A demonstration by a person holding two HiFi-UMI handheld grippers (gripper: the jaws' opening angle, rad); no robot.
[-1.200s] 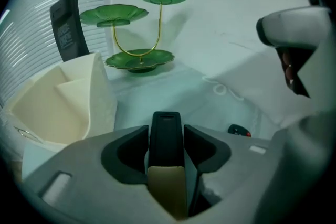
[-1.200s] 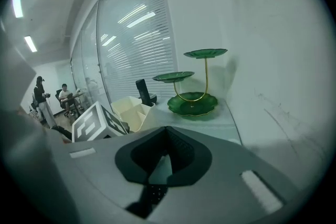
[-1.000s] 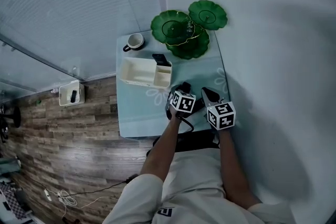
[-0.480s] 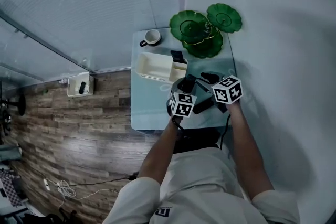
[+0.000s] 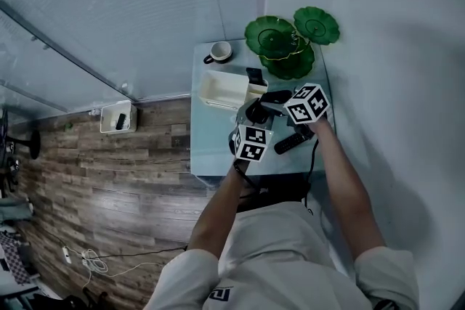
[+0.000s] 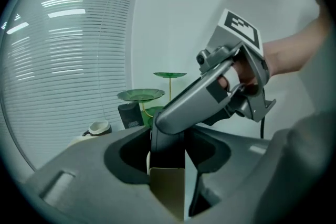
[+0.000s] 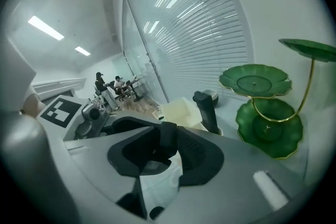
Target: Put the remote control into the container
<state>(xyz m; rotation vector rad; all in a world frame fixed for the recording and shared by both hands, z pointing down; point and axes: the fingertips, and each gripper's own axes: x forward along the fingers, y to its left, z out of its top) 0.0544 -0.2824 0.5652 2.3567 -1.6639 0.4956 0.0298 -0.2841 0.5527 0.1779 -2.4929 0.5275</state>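
A black remote control (image 5: 287, 144) lies flat on the glass table (image 5: 211, 156), near the front right, with no gripper on it. The white container (image 5: 221, 92) stands behind it. A second black remote (image 5: 255, 75) (image 7: 206, 108) stands upright in the container's small end compartment. My left gripper (image 5: 256, 112) (image 6: 168, 165) points at the container with its jaws wide apart. My right gripper (image 5: 267, 99) (image 7: 163, 160) reaches in from the right, also with its jaws apart. One of its grey fingers (image 6: 194, 102) crosses the left jaws' gap. Neither gripper visibly holds anything.
A green tiered plate stand (image 5: 287, 47) (image 7: 265, 113) is at the table's back right, against the white wall. A white cup (image 5: 220, 52) sits at the back left. On the wooden floor to the left stands a small white box (image 5: 116, 117).
My right gripper has moved from the table's front right up and left, across the left gripper's jaws. Its jaws have parted. The flat remote now shows on the table.
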